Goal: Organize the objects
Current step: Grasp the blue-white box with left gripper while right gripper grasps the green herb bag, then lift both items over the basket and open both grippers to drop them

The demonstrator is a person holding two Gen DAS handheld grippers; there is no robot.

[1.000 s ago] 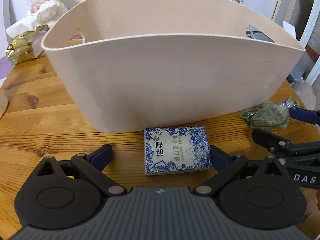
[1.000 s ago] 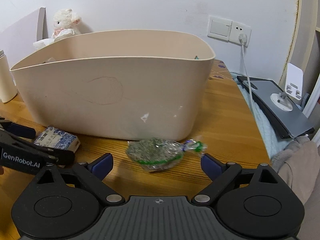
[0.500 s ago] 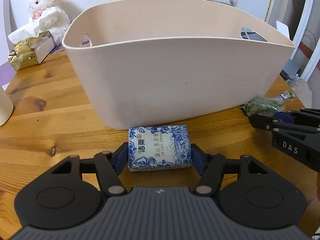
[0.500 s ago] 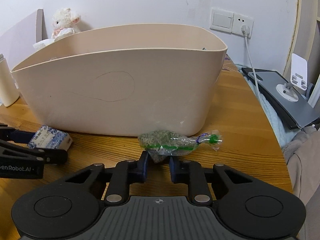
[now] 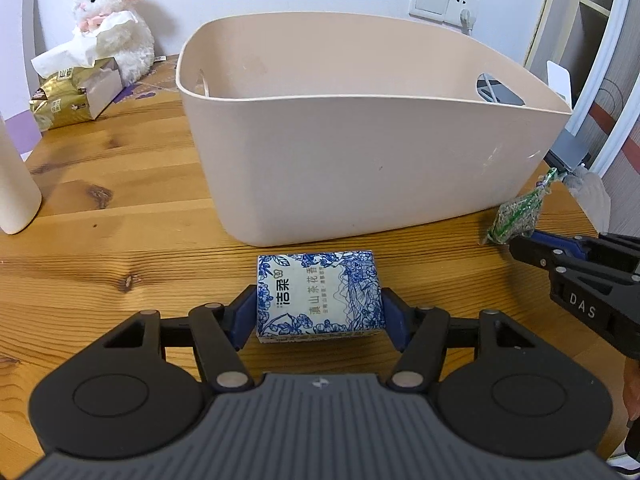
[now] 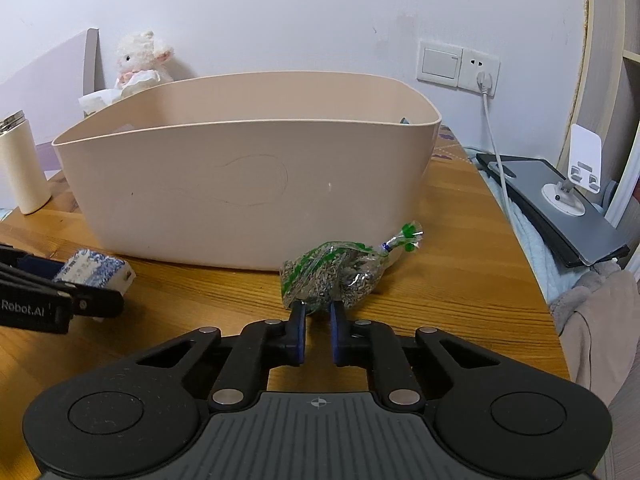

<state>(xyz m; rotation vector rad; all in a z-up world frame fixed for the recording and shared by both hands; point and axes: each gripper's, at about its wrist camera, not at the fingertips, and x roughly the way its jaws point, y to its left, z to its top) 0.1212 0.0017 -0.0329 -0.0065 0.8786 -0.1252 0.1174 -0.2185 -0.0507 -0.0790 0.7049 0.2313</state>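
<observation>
A blue-and-white tissue pack [image 5: 318,294] hangs above the wooden table, with my left gripper [image 5: 320,314] shut on its two sides. The same pack [image 6: 94,270] shows at the left of the right wrist view. My right gripper [image 6: 318,314] is shut on the near end of a clear bag of greenish seeds [image 6: 334,274], lifted and tilted up to the right. That bag [image 5: 518,216] also appears at the right of the left wrist view. A large beige tub [image 5: 372,136] stands just beyond both; its floor is hidden.
A plush lamb [image 5: 114,20] and a gold tissue box [image 5: 74,90] sit at the back left. A cream bottle [image 6: 22,168] stands left of the tub. A cable [image 6: 494,148] runs from the wall socket; a grey stand [image 6: 556,204] lies off the table's right edge [image 6: 520,256].
Both grippers went from open to shut, the left on the tissue pack and the right on the seed bag. Both have since lifted their objects and risen, showing more of the tub's rim.
</observation>
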